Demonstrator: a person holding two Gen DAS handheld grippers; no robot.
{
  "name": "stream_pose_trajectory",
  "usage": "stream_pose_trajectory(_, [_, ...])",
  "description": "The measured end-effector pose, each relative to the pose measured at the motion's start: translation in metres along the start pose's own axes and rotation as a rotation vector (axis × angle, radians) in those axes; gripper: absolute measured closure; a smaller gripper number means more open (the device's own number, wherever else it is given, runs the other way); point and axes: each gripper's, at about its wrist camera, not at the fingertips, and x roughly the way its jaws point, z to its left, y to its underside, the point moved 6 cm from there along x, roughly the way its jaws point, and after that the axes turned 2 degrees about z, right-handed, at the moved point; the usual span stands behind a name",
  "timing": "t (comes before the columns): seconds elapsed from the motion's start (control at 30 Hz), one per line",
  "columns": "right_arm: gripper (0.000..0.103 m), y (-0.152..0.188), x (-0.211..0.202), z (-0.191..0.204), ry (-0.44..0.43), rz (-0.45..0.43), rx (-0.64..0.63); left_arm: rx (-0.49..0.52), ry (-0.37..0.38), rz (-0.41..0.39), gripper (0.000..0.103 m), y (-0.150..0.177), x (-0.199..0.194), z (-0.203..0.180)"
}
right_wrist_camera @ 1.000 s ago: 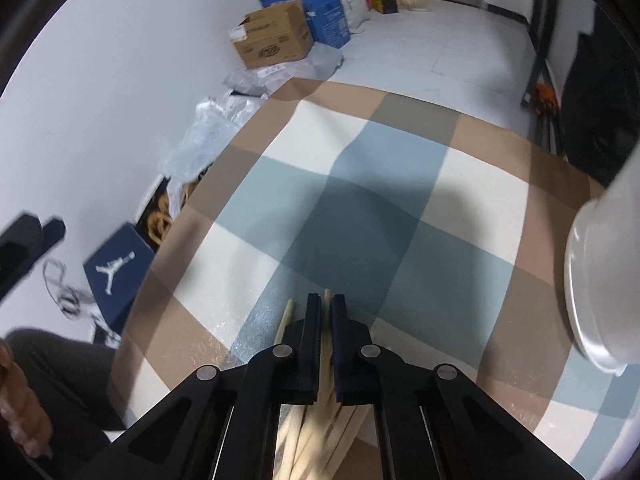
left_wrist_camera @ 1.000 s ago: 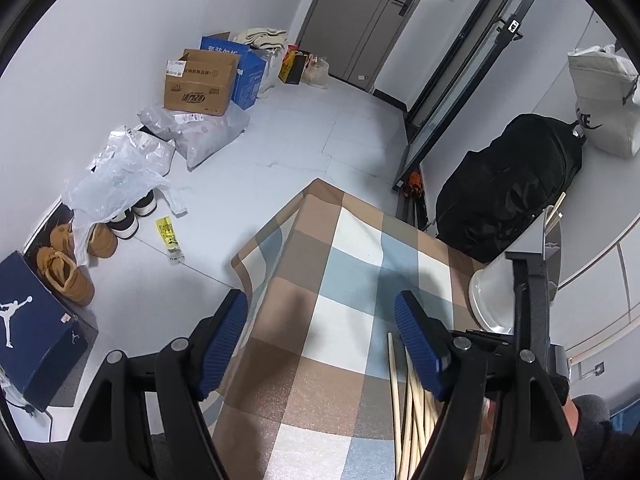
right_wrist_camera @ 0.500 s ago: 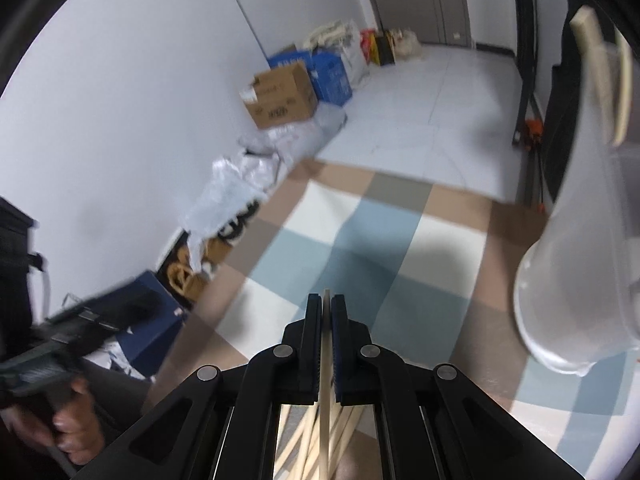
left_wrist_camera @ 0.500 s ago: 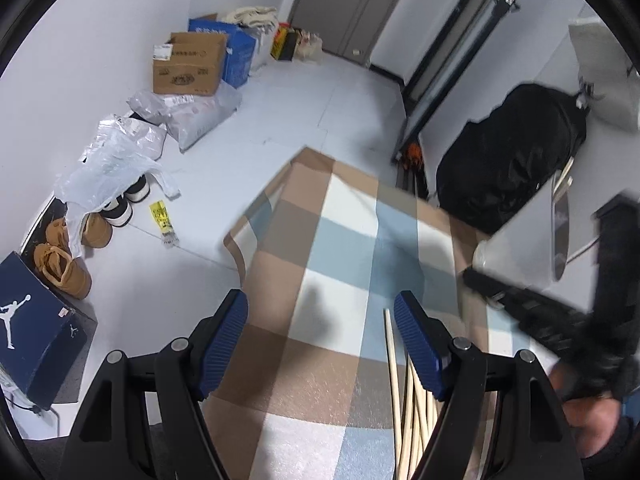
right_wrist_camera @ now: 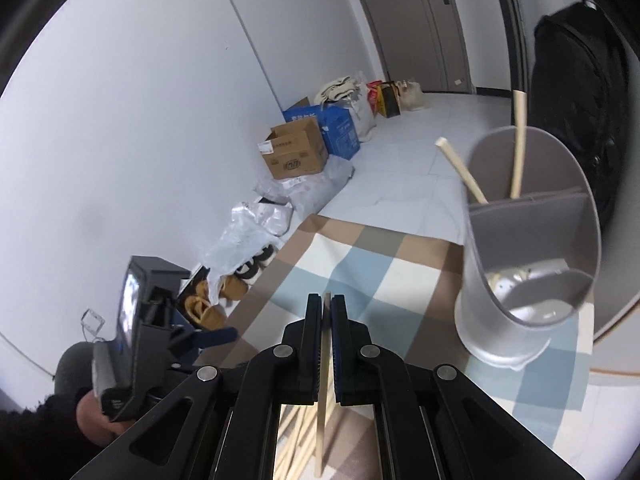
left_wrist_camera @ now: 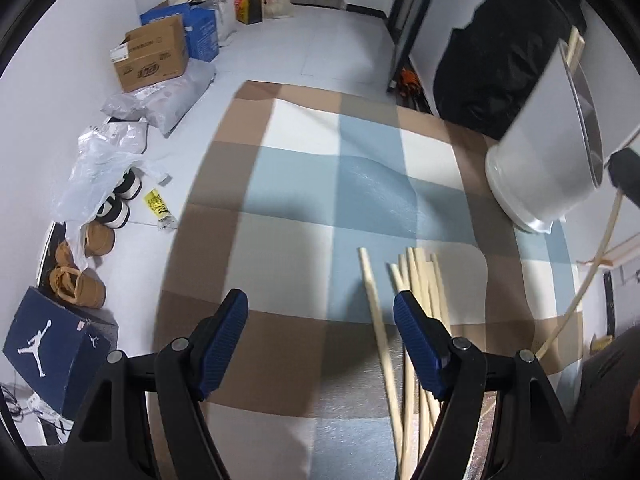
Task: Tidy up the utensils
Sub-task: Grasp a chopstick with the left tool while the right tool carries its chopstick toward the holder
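Observation:
Several pale wooden chopsticks (left_wrist_camera: 416, 300) lie in a loose pile on the checked tablecloth (left_wrist_camera: 320, 184). My left gripper (left_wrist_camera: 320, 332) hovers open above the cloth, its right finger over the pile's left side, nothing between the pads. My right gripper (right_wrist_camera: 328, 312) is shut on one chopstick (right_wrist_camera: 323, 400), held up above the pile; that stick (left_wrist_camera: 592, 272) also shows at the right edge of the left wrist view. A grey divided utensil holder (right_wrist_camera: 480, 320) stands at the right, with two chopsticks (right_wrist_camera: 519, 140) in its far compartment. It also appears as the holder (left_wrist_camera: 548, 140).
The table's left edge drops to a white floor with a cardboard box (left_wrist_camera: 152, 56), plastic bags (left_wrist_camera: 104, 156), shoes (left_wrist_camera: 80, 280) and a blue shoebox (left_wrist_camera: 52, 344). A black bag (left_wrist_camera: 500, 52) sits behind the holder. A hand (right_wrist_camera: 92, 416) holds the left gripper's handle.
My right gripper has lifted off the pile with one chopstick and tipped up, bringing the holder's open top into view. My left gripper has tilted down and shifted toward the pile, still open.

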Motion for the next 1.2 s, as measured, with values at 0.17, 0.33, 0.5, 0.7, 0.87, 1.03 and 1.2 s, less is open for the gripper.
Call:
stream_pose_trajectory(0.17, [0.099, 0.002, -0.013, -0.009, 0.002, -0.027, 0.005, 0.002, -0.035, 0.048, 0.036, 0.001, 0.014, -0.004])
stream_pose_trajectory(0.33, [0.099, 0.003, -0.028, -0.017, -0.005, -0.050, 0.013, 0.010, -0.091, 0.060, 0.042, -0.002, 0.022, -0.007])
stream_pose_trajectory(0.5, [0.099, 0.006, -0.041, -0.024, -0.008, -0.070, 0.014, 0.018, -0.134, 0.045, 0.047, -0.006, 0.025, -0.012])
stream_pose_trajectory(0.7, [0.099, 0.010, -0.051, -0.034, -0.011, -0.087, 0.034, 0.038, -0.125, -0.005, 0.092, -0.011, 0.025, -0.020])
stream_pose_trajectory(0.87, [0.099, 0.013, -0.054, -0.041, -0.011, -0.094, 0.058, -0.050, -0.051, 0.000, 0.101, -0.015, 0.025, -0.010])
stream_pose_trajectory(1.03, [0.099, 0.012, -0.056, -0.045, -0.007, -0.102, 0.059, -0.159, 0.006, -0.020, 0.102, -0.021, 0.019, 0.000])
stream_pose_trajectory(1.2, [0.099, 0.010, -0.059, -0.041, -0.004, -0.114, 0.047, -0.180, 0.028, -0.086, 0.103, -0.026, 0.003, -0.002])
